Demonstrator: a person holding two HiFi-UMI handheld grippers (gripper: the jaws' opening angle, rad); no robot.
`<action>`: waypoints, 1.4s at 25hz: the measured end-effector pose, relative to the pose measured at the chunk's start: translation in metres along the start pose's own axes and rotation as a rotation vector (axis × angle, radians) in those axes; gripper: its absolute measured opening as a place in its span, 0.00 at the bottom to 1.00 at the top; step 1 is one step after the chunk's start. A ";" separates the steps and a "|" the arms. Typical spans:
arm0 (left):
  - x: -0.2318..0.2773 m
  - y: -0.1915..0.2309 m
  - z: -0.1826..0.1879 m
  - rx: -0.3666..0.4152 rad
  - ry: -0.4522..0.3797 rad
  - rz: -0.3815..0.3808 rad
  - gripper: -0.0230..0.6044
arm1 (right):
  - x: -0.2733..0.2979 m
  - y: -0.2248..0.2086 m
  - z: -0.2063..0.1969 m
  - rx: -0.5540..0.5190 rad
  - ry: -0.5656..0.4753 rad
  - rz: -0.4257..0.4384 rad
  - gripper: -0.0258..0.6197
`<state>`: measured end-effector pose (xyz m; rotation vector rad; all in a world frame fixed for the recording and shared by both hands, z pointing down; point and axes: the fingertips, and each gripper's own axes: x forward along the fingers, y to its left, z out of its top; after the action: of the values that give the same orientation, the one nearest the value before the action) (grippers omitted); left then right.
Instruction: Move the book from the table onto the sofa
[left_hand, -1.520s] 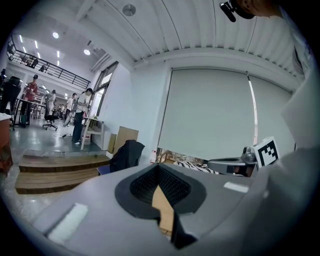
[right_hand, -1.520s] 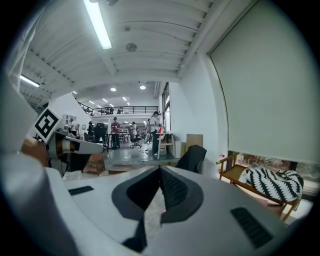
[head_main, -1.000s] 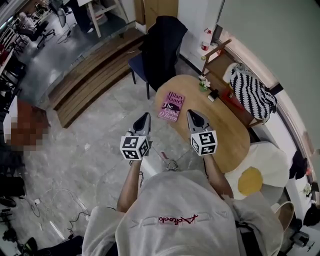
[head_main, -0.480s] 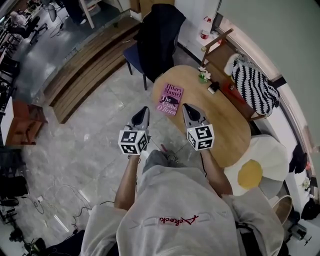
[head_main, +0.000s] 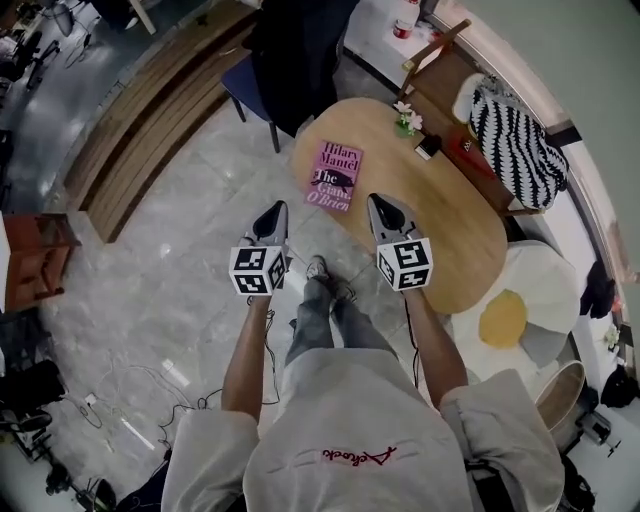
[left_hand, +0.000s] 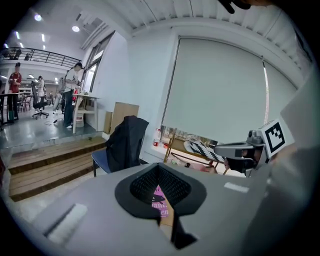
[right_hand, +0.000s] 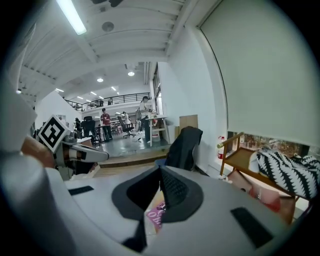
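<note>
A pink book (head_main: 334, 176) lies flat near the left end of the oval wooden table (head_main: 440, 220). My left gripper (head_main: 275, 209) hangs shut over the floor, just short of the table's edge and left of the book. My right gripper (head_main: 381, 203) is shut with nothing in it, over the table's near edge and right of the book. In the left gripper view the closed jaws (left_hand: 159, 168) frame a strip of the book (left_hand: 160, 205). In the right gripper view the book (right_hand: 156, 215) shows below the shut jaws (right_hand: 160, 170). The wooden-framed sofa (head_main: 452, 75) with a striped cushion (head_main: 520, 140) stands behind the table.
A small flower pot (head_main: 406, 119) and a dark small object (head_main: 428, 148) sit on the table's far side. A chair draped with a black jacket (head_main: 295, 45) stands beyond the table. An egg-shaped cushion (head_main: 515, 315) is at the right. Wooden steps (head_main: 140, 130) run along the left.
The person has stepped toward the table, so the book sits closer ahead. Both grippers have come down and forward, still shut.
</note>
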<state>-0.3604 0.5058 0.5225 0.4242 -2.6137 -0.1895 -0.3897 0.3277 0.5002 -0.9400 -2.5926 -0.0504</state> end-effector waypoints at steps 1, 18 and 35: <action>0.008 0.004 -0.007 -0.002 0.015 -0.007 0.05 | 0.006 -0.003 -0.007 0.006 0.009 -0.007 0.05; 0.093 0.048 -0.172 -0.074 0.287 -0.088 0.05 | 0.085 -0.032 -0.167 0.184 0.190 -0.115 0.05; 0.159 0.074 -0.277 -0.126 0.391 -0.084 0.05 | 0.121 -0.038 -0.301 0.281 0.327 -0.130 0.05</action>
<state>-0.3795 0.5072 0.8495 0.4740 -2.1904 -0.2688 -0.3959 0.3239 0.8269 -0.6059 -2.2782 0.1131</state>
